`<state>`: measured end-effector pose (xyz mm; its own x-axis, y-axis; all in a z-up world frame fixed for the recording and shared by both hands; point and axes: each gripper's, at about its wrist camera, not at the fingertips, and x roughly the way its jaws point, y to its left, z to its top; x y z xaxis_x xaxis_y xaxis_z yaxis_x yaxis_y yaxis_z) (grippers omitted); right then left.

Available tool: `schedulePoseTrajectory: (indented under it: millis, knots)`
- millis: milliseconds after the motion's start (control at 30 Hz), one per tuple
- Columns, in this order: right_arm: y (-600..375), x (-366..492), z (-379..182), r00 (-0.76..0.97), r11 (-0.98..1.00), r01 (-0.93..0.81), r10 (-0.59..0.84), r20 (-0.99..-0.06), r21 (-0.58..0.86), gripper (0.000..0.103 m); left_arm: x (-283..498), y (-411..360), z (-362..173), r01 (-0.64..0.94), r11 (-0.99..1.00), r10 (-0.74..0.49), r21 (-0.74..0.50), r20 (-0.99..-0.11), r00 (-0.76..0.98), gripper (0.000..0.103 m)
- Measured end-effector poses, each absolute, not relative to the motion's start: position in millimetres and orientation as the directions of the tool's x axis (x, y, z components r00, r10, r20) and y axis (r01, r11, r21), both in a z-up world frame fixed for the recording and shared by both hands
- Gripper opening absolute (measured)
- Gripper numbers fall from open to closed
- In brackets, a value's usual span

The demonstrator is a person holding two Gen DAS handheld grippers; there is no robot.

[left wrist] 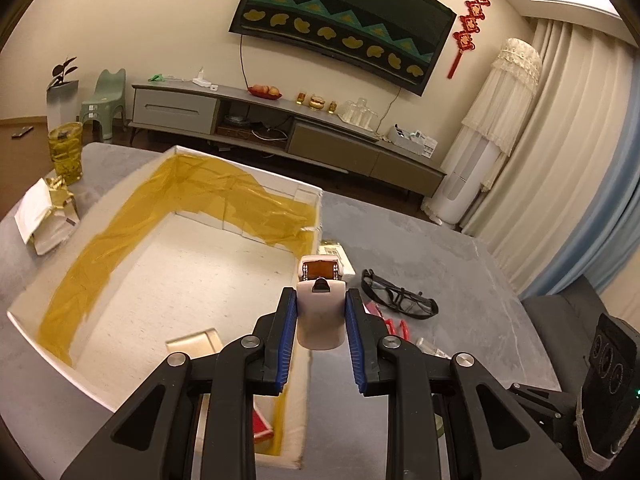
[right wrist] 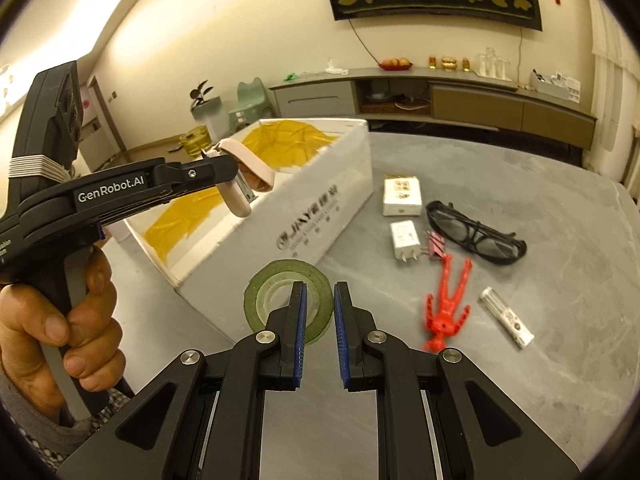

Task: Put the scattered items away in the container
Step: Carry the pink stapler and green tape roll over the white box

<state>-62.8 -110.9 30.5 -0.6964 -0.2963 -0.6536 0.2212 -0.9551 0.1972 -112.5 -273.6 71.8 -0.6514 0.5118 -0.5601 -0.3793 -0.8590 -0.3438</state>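
Note:
My left gripper (left wrist: 320, 300) is shut on a pale pink stapler (left wrist: 321, 312), held above the near right rim of the white cardboard box (left wrist: 240, 168) lined with yellow tape. From the right wrist view the stapler (right wrist: 240, 172) hangs over the box (right wrist: 300, 216). My right gripper (right wrist: 320, 288) is shut on the wall of a green tape roll (right wrist: 264, 292) in front of the box. On the grey table lie black glasses (right wrist: 476, 232), a red figure (right wrist: 448, 304), a white tube (right wrist: 506, 314), a charger (right wrist: 406, 240), a pink clip (right wrist: 436, 246) and a small white carton (right wrist: 401, 196).
Inside the box lie a clear plastic piece (left wrist: 194, 344) and a red item (left wrist: 262, 428). A yellow glass vase (left wrist: 66, 152) and a paper packet (left wrist: 44, 212) stand left of the box. A hand (right wrist: 80, 320) holds the left gripper's handle. A TV cabinet runs behind the table.

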Motion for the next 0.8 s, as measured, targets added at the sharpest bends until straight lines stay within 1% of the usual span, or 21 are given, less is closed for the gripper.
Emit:
schedulePoseTrajectory:
  millis: [33, 133, 233, 333, 567, 800]
  knots:
    - [-114.2, -64.1, 33.0, -0.698, -0.954, 0.226, -0.299, -0.651, 0.196, 0.014, -113.4, -277.3, 73.4, -0.379, -0.858, 0.514, -0.348, -0.555, -0.654, 0.025]
    - [-123.7, -69.1, 40.6, -0.698, -0.950, 0.243, -0.312, -0.644, 0.198, 0.014, -117.7, -293.9, 80.6, -0.373, -0.829, 0.555, -0.416, -0.527, -0.644, 0.025]
    - [-133.2, -73.7, 48.5, -0.700, -0.946, 0.256, -0.322, -0.637, 0.197, 0.014, -117.0, -303.8, 91.7, -0.383, -0.830, 0.553, -0.406, -0.500, -0.667, 0.025]
    - [-143.1, -78.5, 56.5, -0.705, -0.944, 0.267, -0.327, -0.629, 0.192, 0.014, -121.3, -312.3, 96.3, -0.377, -0.840, 0.536, -0.390, -0.494, -0.684, 0.025]
    - [-164.2, -93.8, 72.1, -0.711, -0.945, 0.287, -0.318, -0.627, 0.155, 0.014, -142.4, -324.6, 86.0, -0.340, -0.875, 0.481, -0.345, -0.537, -0.693, 0.025]
    - [-178.1, -118.2, 84.2, -0.699, -0.943, 0.302, -0.318, -0.640, 0.138, 0.014, -157.6, -336.1, 76.6, -0.306, -0.884, 0.463, -0.353, -0.565, -0.683, 0.025]
